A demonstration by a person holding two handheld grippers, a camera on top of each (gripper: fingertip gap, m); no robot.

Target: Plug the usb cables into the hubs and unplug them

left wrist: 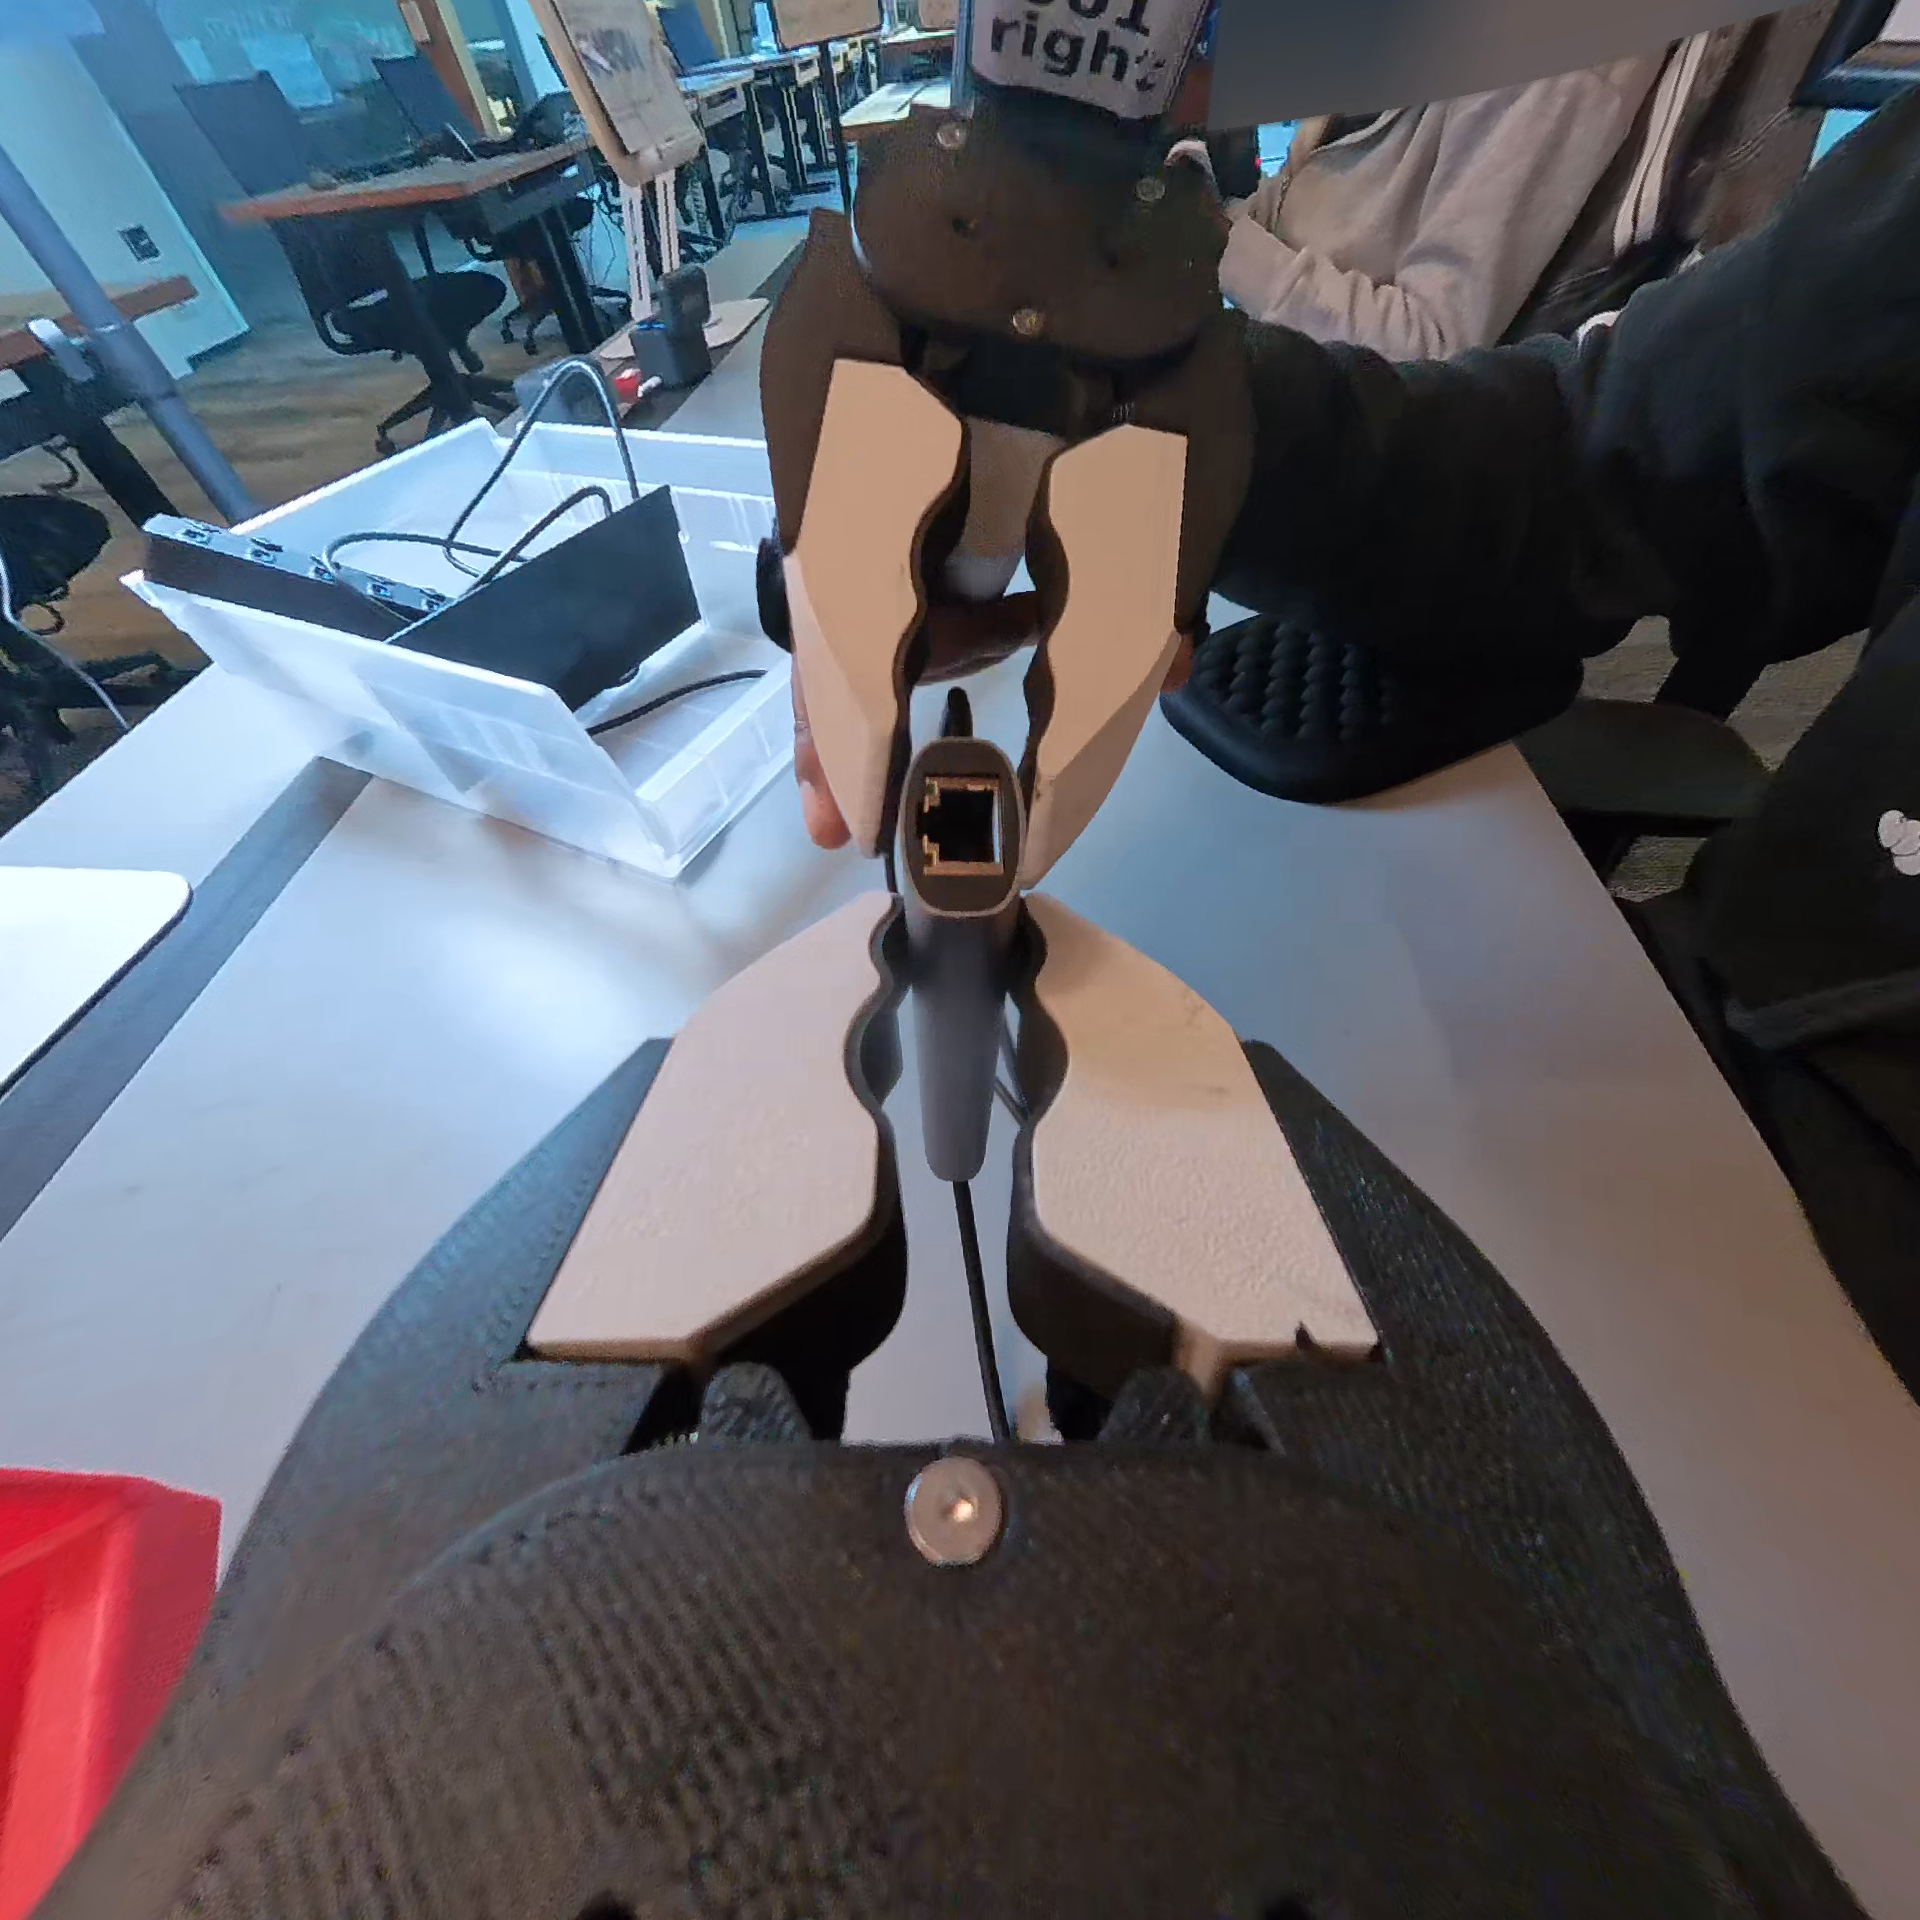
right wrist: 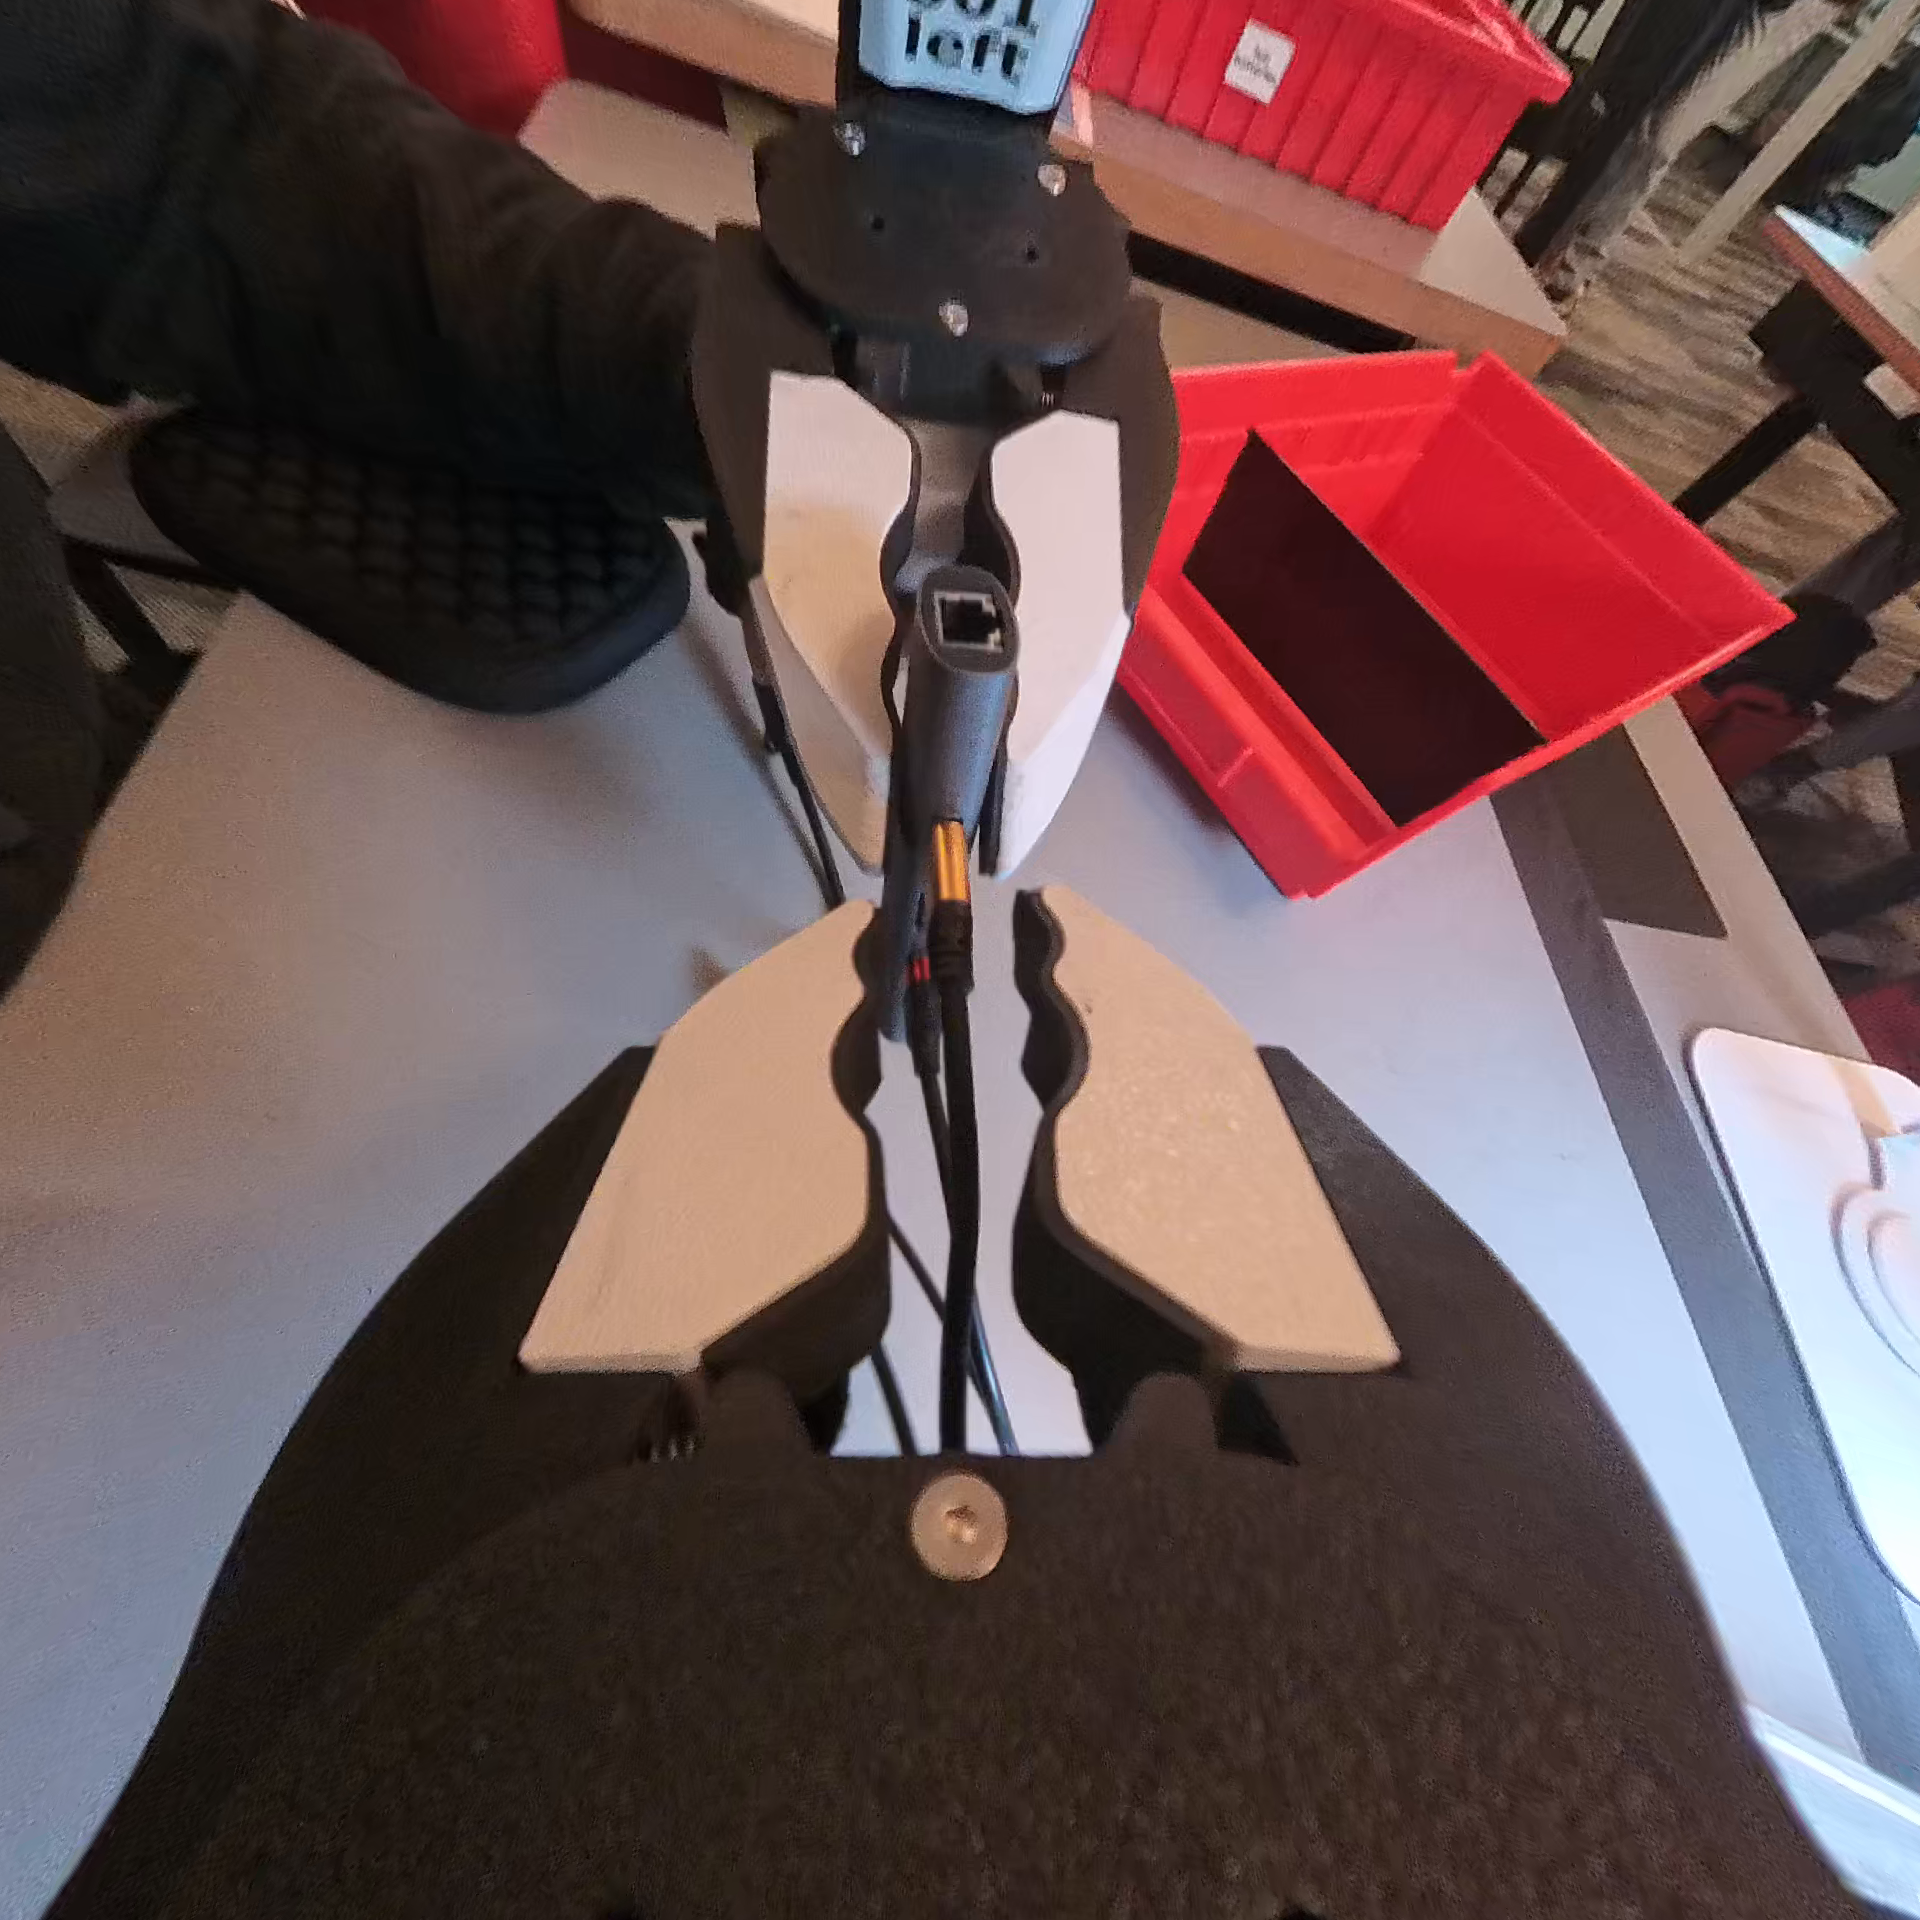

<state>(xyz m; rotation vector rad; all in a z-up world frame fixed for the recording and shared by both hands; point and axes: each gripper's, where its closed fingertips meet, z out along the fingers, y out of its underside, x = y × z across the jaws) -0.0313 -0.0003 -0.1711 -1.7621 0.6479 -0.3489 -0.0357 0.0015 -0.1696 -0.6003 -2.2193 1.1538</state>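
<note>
A grey hub [left wrist: 951,1039] stands nearly upright over the white table [left wrist: 416,1091], its square network port facing up. My left gripper [left wrist: 956,914] is shut on the hub's body. The hub also shows in the right wrist view [right wrist: 945,717], held between the left gripper's white fingers [right wrist: 821,623]. A gold-sleeved plug [right wrist: 951,862] on a black cable [right wrist: 966,1143] sits in the hub's side, with a thinner cable beside it. My right gripper [right wrist: 951,925] is open, with its fingers on either side of the plug and a gap showing on the right. It faces the left one [left wrist: 961,842].
A clear plastic bin [left wrist: 582,769] with a black multi-port hub and cables sits at the back left. A red bin [right wrist: 1558,582] with a black divider lies tipped beside the left gripper. A white pad [right wrist: 1818,1299] lies near a table seam. A person in black sleeves and chairs are close by. Less than 4 cm separates the two grippers' tips.
</note>
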